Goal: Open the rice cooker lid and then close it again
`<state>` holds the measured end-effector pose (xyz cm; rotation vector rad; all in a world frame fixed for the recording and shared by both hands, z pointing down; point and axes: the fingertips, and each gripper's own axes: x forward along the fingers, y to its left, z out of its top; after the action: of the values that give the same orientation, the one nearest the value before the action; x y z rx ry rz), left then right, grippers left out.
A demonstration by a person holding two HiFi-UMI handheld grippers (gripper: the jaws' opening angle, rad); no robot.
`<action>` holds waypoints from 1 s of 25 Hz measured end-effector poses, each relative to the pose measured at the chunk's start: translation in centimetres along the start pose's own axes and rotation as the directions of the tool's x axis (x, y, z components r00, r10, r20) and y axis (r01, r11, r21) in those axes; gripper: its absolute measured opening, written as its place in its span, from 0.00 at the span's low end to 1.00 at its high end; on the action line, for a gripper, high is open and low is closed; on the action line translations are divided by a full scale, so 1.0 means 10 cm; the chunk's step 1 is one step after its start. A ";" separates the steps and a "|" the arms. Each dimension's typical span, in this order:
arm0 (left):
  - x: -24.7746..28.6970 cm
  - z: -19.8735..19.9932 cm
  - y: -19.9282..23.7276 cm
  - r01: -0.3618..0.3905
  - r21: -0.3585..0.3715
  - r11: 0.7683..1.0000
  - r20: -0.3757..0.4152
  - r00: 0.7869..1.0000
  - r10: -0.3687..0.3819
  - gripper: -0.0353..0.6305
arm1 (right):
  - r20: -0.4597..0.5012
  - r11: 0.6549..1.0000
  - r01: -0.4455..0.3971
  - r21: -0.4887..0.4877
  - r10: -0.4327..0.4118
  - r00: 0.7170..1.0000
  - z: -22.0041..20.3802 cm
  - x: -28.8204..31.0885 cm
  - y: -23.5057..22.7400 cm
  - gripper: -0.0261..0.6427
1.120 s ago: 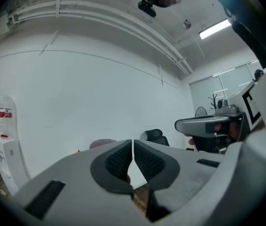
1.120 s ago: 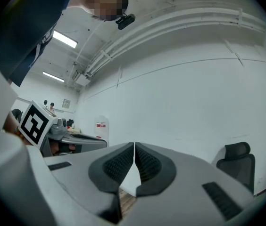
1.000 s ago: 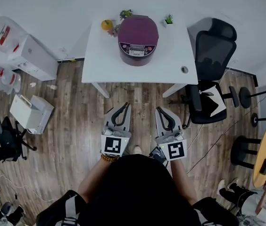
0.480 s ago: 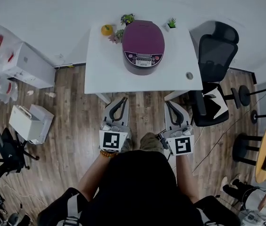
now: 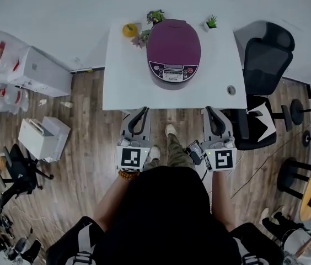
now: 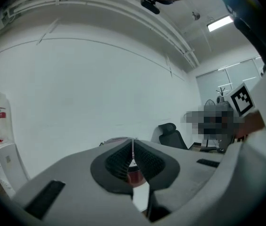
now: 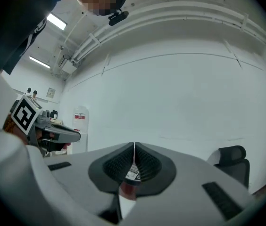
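The left gripper [image 5: 143,110] and right gripper [image 5: 209,110] were pinched shut and empty. They might just shove the rice cooker [image 5: 173,46] at twelve o'clock.

A white table [image 5: 128,76] is bearing an orange fruit [image 5: 129,30] and a potted plant [image 5: 211,22]; a black office chair [image 5: 266,59] is standing beside it.

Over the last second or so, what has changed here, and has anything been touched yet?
The person has stepped toward the table, bringing the left gripper and right gripper forward until their tips are about level with its near edge. Nothing was taken hold of or let go. Unchanged: the rice cooker sits with its lid down, and both pairs of fingers are pressed together, empty.
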<state>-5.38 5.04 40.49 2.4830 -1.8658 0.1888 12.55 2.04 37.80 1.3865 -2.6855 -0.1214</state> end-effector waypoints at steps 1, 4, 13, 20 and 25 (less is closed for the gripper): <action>0.08 0.01 0.03 -0.011 0.008 1.000 -0.003 1.000 0.011 0.11 | 0.008 1.000 -0.002 0.006 0.002 1.000 0.01 0.08 -0.10 0.08; 0.32 0.10 0.08 -0.044 0.033 0.998 -0.006 0.999 0.044 0.11 | 0.025 1.000 -0.012 0.015 0.012 1.000 0.01 0.30 -0.41 0.08; 1.06 0.29 0.06 -0.093 0.053 0.994 0.013 0.996 0.092 0.11 | 0.025 0.999 -0.038 0.023 0.037 0.999 -0.08 0.81 -1.11 0.08; 1.26 0.29 0.14 -0.093 0.134 0.987 0.035 0.995 0.089 0.11 | -0.029 0.997 -0.040 0.069 0.042 0.999 -0.21 1.03 -1.24 0.08; 1.51 0.28 0.21 0.006 0.259 0.966 0.032 0.999 -0.014 0.11 | -0.039 0.996 -0.063 0.070 0.065 0.997 -0.07 1.32 -1.10 0.08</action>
<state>-3.05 -10.26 39.34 2.6749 -1.9555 0.4188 13.92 -15.12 37.98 1.3043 -2.7208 0.0047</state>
